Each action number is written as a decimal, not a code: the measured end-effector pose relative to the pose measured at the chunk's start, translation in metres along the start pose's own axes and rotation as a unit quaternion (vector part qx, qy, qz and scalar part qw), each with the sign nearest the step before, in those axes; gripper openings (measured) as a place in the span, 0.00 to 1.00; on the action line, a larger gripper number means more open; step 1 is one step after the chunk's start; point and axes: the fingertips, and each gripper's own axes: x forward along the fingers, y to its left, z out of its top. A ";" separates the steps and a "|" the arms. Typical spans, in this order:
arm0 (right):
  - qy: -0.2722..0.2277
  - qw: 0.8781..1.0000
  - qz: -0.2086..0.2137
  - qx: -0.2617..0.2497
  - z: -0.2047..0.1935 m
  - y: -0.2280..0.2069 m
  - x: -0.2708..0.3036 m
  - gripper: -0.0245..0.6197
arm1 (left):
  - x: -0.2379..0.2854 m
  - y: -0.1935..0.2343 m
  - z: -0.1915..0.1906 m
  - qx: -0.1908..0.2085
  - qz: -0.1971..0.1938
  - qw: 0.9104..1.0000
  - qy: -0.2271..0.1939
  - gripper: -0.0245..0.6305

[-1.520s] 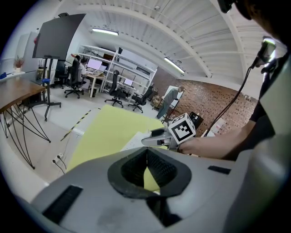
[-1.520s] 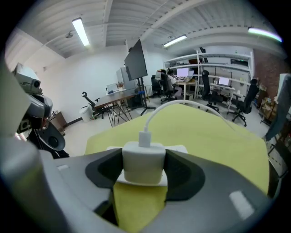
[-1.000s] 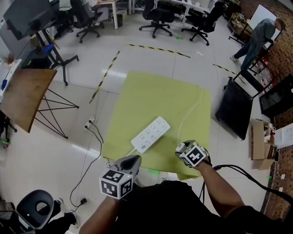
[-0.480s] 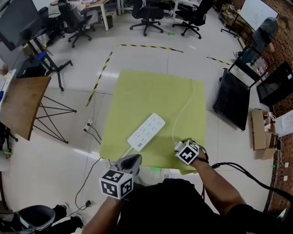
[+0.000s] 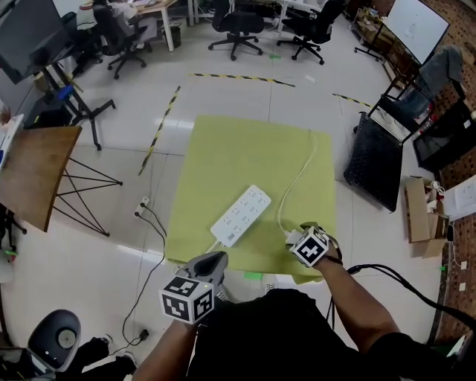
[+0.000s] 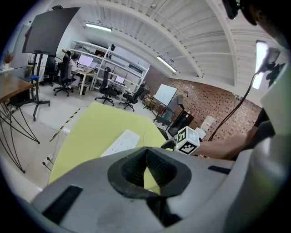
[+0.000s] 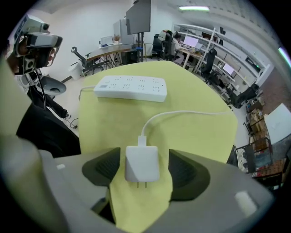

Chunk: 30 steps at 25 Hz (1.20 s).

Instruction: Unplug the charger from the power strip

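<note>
A white power strip [image 5: 242, 216] lies at an angle on a yellow cloth [image 5: 238, 149] on the floor, with nothing plugged into it. The white charger [image 7: 142, 164] lies flat on the cloth, prongs toward the camera. Its white cable [image 7: 182, 114] curves away across the cloth. My right gripper [image 7: 144, 170] points steeply down over the charger. Its jaws are opening, with a gap on each side of the charger. In the head view it is at the cloth's near right part [image 5: 294, 238]. My left gripper [image 5: 214, 260] hovers by the cloth's near edge, shut and empty [image 6: 146, 166].
A wooden table [image 5: 37, 167] on thin black legs stands at the left. A black cart [image 5: 379, 167] stands right of the cloth. Loose cables and a plug [image 5: 149, 212] lie on the floor by the cloth's left edge. Office chairs [image 5: 230, 15] stand at the back.
The head view has shifted a little. Both grippers stay about where they were. The power strip has not moved on the cloth.
</note>
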 end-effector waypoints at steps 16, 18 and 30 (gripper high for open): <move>-0.495 0.727 0.143 0.453 0.027 0.055 -0.193 0.04 | -0.009 -0.012 -0.009 0.055 -0.087 0.994 0.031 0.05; -0.512 0.712 0.174 0.448 0.026 0.075 -0.209 0.04 | -0.015 -0.022 -0.008 0.054 -0.083 0.995 0.019 0.05; -0.514 0.795 0.195 0.255 -0.073 0.185 -0.288 0.04 | -0.073 -0.145 -0.105 -0.010 -0.044 0.998 -0.043 0.05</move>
